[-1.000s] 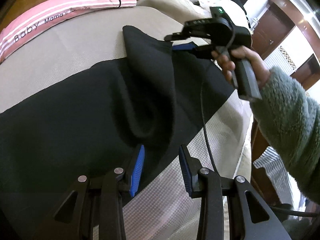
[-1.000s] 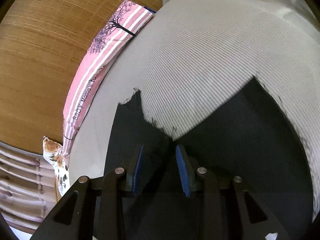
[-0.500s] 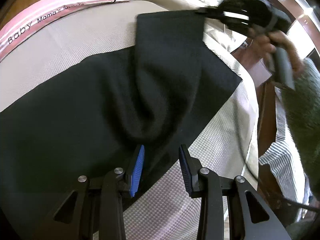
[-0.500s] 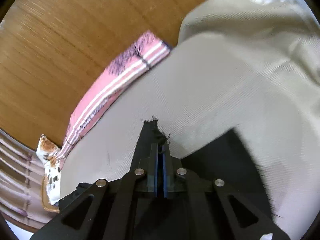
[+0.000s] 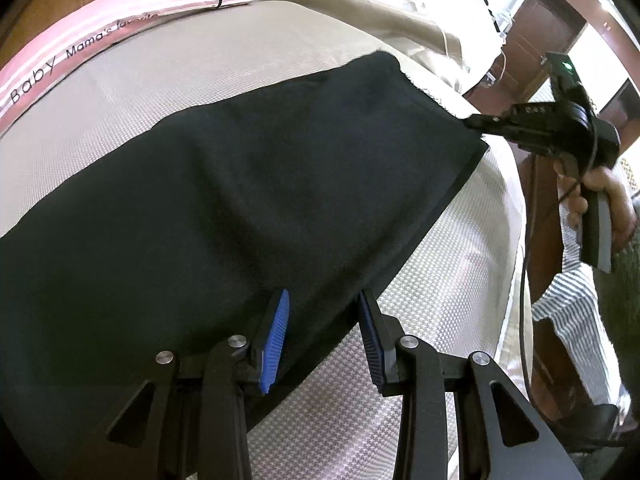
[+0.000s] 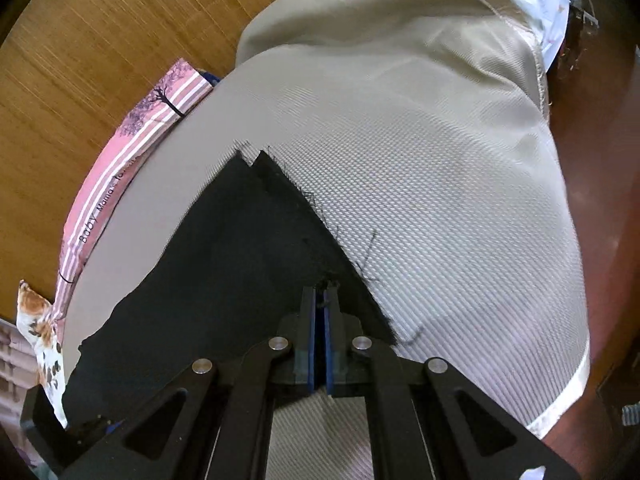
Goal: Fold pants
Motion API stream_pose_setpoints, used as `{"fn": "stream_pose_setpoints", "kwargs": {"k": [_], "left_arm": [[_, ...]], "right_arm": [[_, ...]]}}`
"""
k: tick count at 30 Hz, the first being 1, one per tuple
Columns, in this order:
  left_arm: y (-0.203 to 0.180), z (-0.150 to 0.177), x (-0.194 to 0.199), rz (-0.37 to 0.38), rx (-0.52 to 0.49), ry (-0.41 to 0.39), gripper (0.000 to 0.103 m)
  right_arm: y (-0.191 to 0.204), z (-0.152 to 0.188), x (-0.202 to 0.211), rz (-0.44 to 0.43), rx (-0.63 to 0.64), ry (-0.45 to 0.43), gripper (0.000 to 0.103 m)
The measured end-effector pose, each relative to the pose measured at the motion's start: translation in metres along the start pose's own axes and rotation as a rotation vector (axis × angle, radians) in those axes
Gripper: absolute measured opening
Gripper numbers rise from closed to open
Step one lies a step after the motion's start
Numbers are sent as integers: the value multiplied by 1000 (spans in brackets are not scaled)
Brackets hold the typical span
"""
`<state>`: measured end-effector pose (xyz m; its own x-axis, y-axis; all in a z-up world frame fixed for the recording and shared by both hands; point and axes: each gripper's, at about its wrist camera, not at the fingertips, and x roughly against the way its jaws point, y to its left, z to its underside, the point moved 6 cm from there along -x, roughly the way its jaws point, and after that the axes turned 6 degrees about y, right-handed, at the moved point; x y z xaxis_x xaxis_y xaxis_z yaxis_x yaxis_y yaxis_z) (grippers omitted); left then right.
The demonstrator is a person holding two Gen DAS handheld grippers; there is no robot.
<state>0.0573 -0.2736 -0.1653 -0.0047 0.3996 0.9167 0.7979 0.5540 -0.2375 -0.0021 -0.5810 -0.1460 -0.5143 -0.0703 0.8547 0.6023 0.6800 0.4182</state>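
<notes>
A: Here, nearest the left-wrist camera, the left tongs point(image 5: 322, 336) are seen with their blue pads parted; the near edge of the black woven pants point(image 5: 240, 200) runs between them, but whether the cloth is actually pinched cannot be told.

B: And the right tongs point(image 6: 320, 300)?

A: Those are clenched on a frayed far corner of the cloth, which is held a little above the bed.

B: Where is the garment laid?

A: It is spread over the beige textured bedspread point(image 5: 168, 76), its long axis running from the left tongs' side out toward the right tongs. The held corner is judged the end to be carried back across the rest, so the right hand point(image 5: 596, 196) is nearer the working edge, while the left end would be pinned.

B: Counts?

A: One pair of pants, two tongs, one hand in view. Farther off, one pink striped pillow point(image 5: 120, 28) is seen at the bed's head, with a wooden wall panel point(image 6: 100, 60) beyond.
</notes>
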Motion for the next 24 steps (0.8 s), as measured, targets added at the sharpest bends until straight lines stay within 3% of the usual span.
{"fn": "stream_pose_setpoints", "kwargs": {"k": [10,12,14,17,21,24], "left_arm": [[9,3,5,31,13,8,39],[17,6,12,54,43,7,39],[27,8,20,66,73,-2,39],[55,12,44,71,148,-60,41],[105,19,68,-41,250,-136,45],[148,29,80,-140,338,-161,45]], "right_arm": [[-8,11,-15,92,6,21,3],[-8,10,-13,88,1,32,6],[-10,8,-6,119,-10,14,17],[-3,-4,14,169,11,-57,19],[42,-10,19,75,81,-71,19],[94,-3,2,-10,174,-14,19]]}}
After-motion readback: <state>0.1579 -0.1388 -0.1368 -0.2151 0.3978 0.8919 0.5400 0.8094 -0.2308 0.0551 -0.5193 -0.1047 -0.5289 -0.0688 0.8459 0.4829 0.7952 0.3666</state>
